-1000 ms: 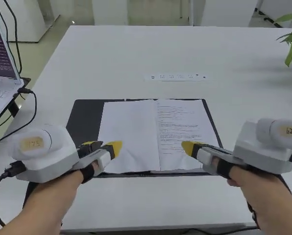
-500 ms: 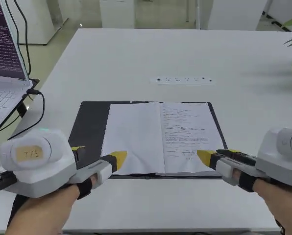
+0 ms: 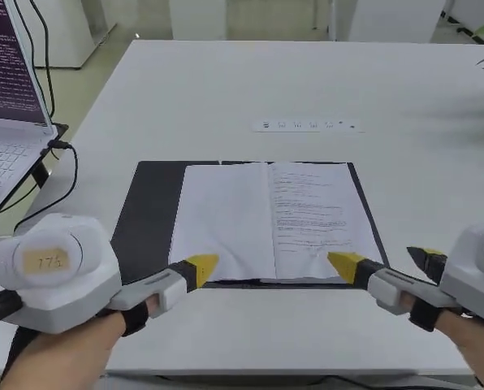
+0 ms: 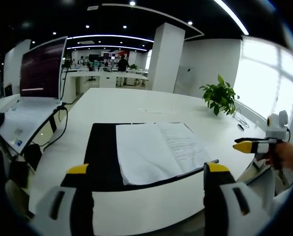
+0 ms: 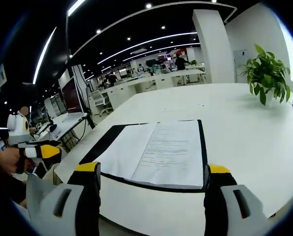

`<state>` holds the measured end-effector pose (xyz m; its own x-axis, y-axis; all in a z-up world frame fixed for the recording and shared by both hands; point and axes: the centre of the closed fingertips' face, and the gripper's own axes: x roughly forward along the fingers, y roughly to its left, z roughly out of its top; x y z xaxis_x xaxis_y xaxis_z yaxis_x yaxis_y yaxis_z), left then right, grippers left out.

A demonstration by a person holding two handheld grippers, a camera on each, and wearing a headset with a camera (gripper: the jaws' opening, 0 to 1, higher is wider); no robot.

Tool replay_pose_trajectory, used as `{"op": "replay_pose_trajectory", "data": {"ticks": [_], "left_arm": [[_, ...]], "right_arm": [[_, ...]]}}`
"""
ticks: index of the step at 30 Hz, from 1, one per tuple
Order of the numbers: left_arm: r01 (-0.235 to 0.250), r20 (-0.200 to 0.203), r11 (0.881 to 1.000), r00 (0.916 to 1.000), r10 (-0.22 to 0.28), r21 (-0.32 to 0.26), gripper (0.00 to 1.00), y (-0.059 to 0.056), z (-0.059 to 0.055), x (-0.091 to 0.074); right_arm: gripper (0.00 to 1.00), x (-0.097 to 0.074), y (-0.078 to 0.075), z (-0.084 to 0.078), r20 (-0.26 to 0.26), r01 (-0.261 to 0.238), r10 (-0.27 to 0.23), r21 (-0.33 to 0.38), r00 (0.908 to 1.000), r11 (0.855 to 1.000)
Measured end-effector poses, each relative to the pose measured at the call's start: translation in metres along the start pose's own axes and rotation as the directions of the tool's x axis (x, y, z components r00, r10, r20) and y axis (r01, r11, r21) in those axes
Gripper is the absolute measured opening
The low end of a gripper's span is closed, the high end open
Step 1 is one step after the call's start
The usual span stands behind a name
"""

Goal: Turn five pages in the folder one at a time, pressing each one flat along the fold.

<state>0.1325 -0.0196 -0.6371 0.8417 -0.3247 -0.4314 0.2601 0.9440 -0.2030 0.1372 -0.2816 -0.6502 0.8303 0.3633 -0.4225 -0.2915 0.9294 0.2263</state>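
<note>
One wide white desk [image 3: 307, 81] carries everything. At its left edge an open laptop [image 3: 6, 89] sits on a stand, its screen showing purple with lines of text. A dark cable [image 3: 67, 183] hangs down from the laptop just off the desk's left edge.

Toward the near edge, at the middle of the desk, a black folder [image 3: 149, 211] lies open and flat. It holds a blank left page [image 3: 226, 215] and a printed right page [image 3: 315, 215], which meet at a straight fold running away from the viewer. A strip of black cover shows bare to the left of the blank page.

Both handheld tools hang by the desk's near edge. The left gripper [image 4: 147, 169] is just short of the folder's near left corner. The right gripper [image 5: 152, 168] is just short of its near right corner. Each has its yellow-tipped jaws spread wide with nothing between them. Whether any tip touches the paper cannot be told from the head view. In both gripper views, bare desk lies between the tips and the folder.

Beyond the folder, a narrow white socket strip [image 3: 307, 125] is set into the desk toward the far edge. A leafy green plant [image 4: 219, 96] stands at the far right corner.
</note>
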Motion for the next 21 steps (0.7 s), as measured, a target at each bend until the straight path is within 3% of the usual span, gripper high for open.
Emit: {"op": "replay_pose_trajectory", "data": {"ticks": [3, 7, 15, 21], "left_arm": [[-0.009, 0.015, 1.000, 0.9998, 0.009, 0.006, 0.99, 0.001, 0.002, -0.002], [-0.018, 0.016, 1.000, 0.9997, 0.018, 0.017, 0.99, 0.003, 0.002, -0.005], [-0.039, 0.014, 0.999, 0.9991, 0.039, 0.023, 0.99, 0.011, 0.003, -0.008], [-0.034, 0.004, 0.999, 0.9994, 0.034, 0.031, 0.99, 0.011, 0.006, -0.001]], "right_arm": [[1.00, 0.001, 0.001, 0.003, 0.016, -0.003, 0.004, -0.021, 0.9999, 1.000], [1.00, 0.001, 0.001, 0.005, 0.036, -0.009, 0.009, -0.005, 0.9993, 1.000], [1.00, 0.002, 0.002, 0.000, 0.013, -0.021, 0.020, 0.009, 0.9997, 1.000], [0.98, 0.002, 0.003, -0.002, 0.007, -0.030, 0.030, 0.018, 0.9995, 0.999]]}}
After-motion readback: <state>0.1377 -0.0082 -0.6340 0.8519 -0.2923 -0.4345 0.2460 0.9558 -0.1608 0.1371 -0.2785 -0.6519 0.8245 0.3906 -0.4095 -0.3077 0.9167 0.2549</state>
